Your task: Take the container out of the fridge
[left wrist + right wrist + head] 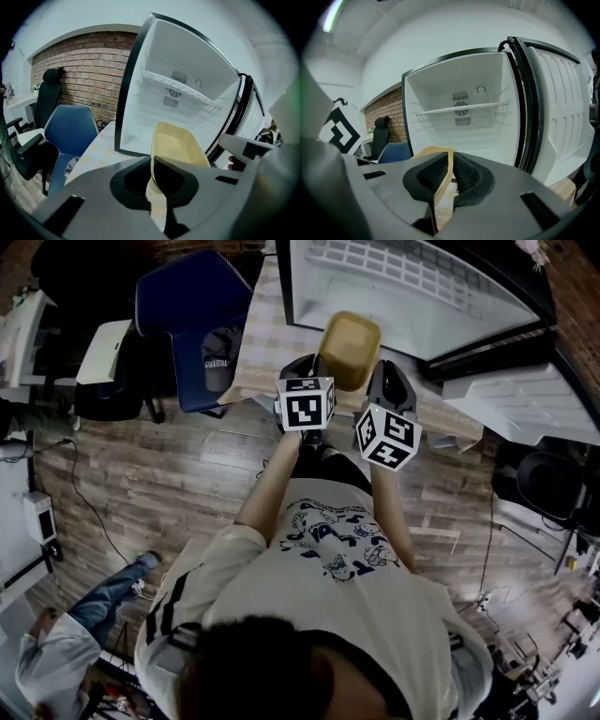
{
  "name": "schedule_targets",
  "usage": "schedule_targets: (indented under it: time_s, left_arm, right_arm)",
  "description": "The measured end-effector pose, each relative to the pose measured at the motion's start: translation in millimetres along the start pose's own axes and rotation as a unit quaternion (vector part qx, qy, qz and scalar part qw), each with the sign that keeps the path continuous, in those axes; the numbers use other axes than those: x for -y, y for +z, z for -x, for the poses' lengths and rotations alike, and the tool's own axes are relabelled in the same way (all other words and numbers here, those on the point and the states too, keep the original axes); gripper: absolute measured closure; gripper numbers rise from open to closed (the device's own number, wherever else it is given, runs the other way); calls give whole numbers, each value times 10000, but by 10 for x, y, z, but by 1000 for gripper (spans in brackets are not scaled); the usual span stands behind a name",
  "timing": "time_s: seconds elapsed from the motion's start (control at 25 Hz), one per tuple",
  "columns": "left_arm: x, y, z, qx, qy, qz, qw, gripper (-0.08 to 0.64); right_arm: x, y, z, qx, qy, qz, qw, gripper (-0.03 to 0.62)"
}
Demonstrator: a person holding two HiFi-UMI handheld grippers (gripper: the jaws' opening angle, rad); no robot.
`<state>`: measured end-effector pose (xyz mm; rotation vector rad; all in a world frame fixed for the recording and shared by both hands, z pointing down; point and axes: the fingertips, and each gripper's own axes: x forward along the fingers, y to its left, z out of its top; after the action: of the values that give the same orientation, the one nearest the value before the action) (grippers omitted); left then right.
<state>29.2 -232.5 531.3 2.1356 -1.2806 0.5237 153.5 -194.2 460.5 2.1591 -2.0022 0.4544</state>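
A pale yellow rectangular container (351,350) hangs in the air in front of the open fridge (412,292), outside its cavity. My left gripper (317,371) is shut on the container's left rim (153,164), and my right gripper (377,381) is shut on its right rim (443,180). The container's hollow (180,147) looks bare. The fridge interior (461,122) is white, with one wire shelf (461,110) and a fan grille on its back wall. Its door (558,108) stands open at the right.
The fridge stands on a table with a checked cloth (258,329). A blue chair (192,320) and a black office chair (47,98) stand to the left against a brick wall (91,75). Another person (66,643) is at the lower left on the wooden floor.
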Motion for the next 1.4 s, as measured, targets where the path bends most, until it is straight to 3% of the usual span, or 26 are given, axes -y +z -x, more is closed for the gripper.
schedule_targets:
  time_s: [0.68,1.4]
  left_arm:
    - [130,-217,248,3,263,262,9993,531]
    - [128,-231,363,99,438,291,9986,531]
  right_arm:
    - [5,8,245,-1,371,134,9992,541]
    - [-12,22,316,39,465,153,9988,541]
